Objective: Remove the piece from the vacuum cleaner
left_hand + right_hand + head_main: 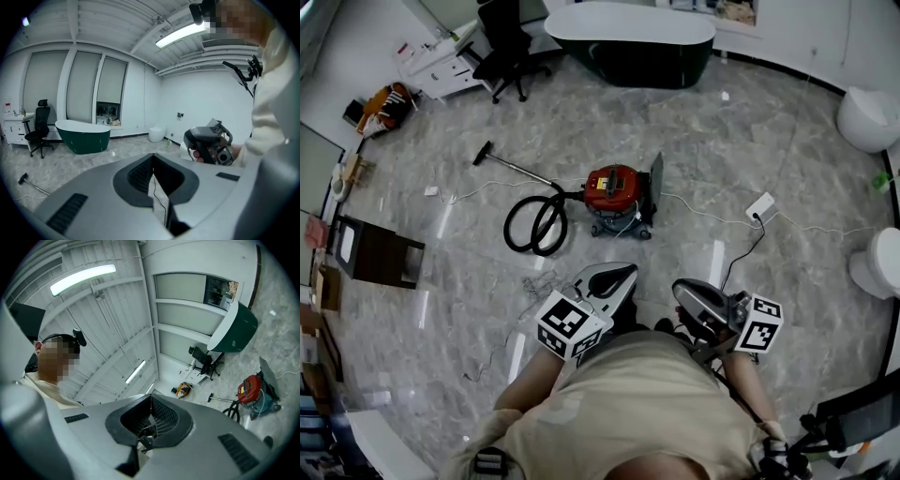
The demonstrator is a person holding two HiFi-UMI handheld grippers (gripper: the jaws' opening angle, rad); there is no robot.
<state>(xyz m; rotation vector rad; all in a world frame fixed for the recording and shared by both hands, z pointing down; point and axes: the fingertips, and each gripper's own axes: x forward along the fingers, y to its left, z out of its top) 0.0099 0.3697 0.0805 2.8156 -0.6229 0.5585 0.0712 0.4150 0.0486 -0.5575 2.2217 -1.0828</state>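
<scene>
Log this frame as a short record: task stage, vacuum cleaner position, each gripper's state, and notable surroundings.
stage: not begun; nothing is touched
vacuum cleaner: red, on the floor ahead of the person, apart from both grippers
hose: black, looped on the floor beside it
left gripper: jaws together, empty, held close to the torso
right gripper: jaws together, empty, held close to the torso
bathtub: dark green, beyond the vacuum cleaner

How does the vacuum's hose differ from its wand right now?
The hose is black and looped; the wand is pale and straight. The hose lies beside the red vacuum cleaner; the wand reaches away toward the office chair. Both lie on the floor.
</scene>
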